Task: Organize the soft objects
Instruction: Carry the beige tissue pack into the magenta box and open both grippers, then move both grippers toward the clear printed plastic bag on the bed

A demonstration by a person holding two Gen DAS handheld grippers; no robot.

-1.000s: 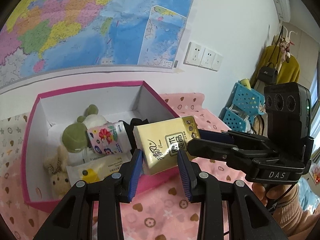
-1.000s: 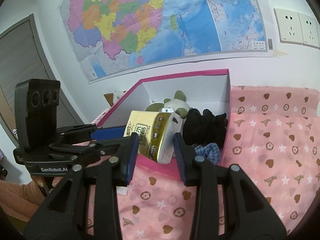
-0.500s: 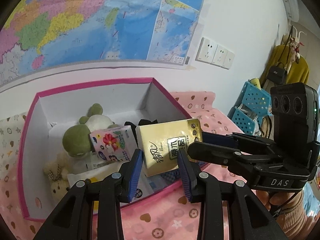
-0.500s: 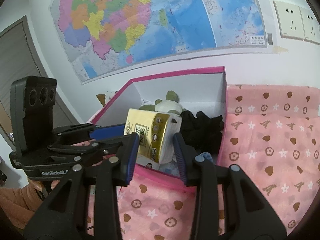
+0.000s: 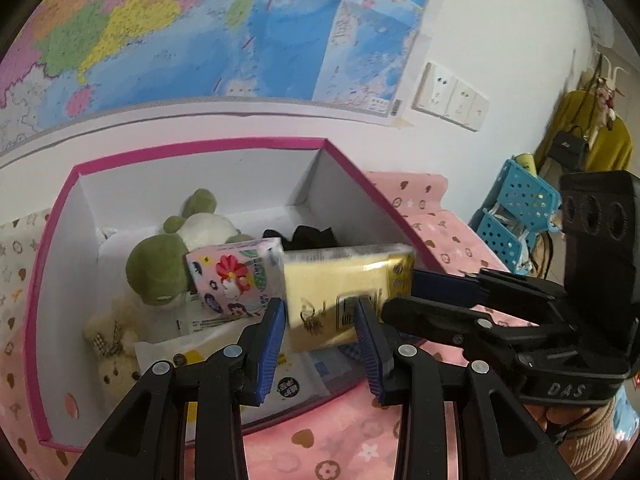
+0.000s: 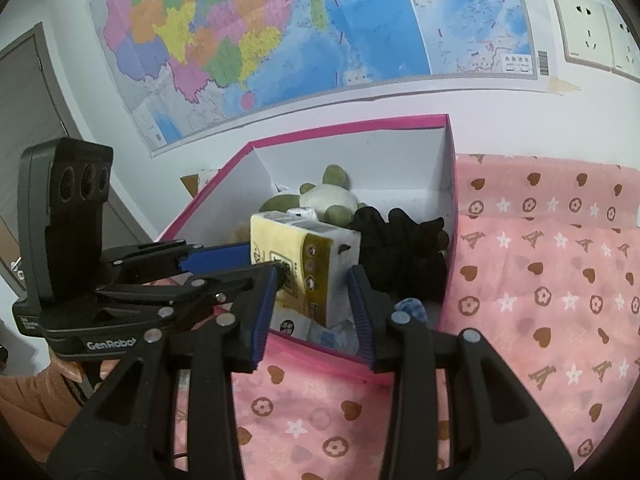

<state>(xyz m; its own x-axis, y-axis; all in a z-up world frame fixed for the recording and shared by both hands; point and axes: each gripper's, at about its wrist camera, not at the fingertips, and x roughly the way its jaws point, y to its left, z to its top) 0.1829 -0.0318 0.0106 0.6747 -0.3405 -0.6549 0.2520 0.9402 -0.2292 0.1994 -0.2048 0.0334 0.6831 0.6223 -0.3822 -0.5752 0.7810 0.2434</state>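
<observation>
Pinched the yellow tissue pack from both ends, left gripper and right gripper together, kept level over the pink box for dropping in.

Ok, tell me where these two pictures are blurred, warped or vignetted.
Left wrist view: the yellow tissue pack is smeared by motion, its print unreadable; the map looks soft. Right wrist view: sharper, and the pack's print shows more clearly. Both views: fisheye bends the box rim and wall line, and the corners go black.
</observation>
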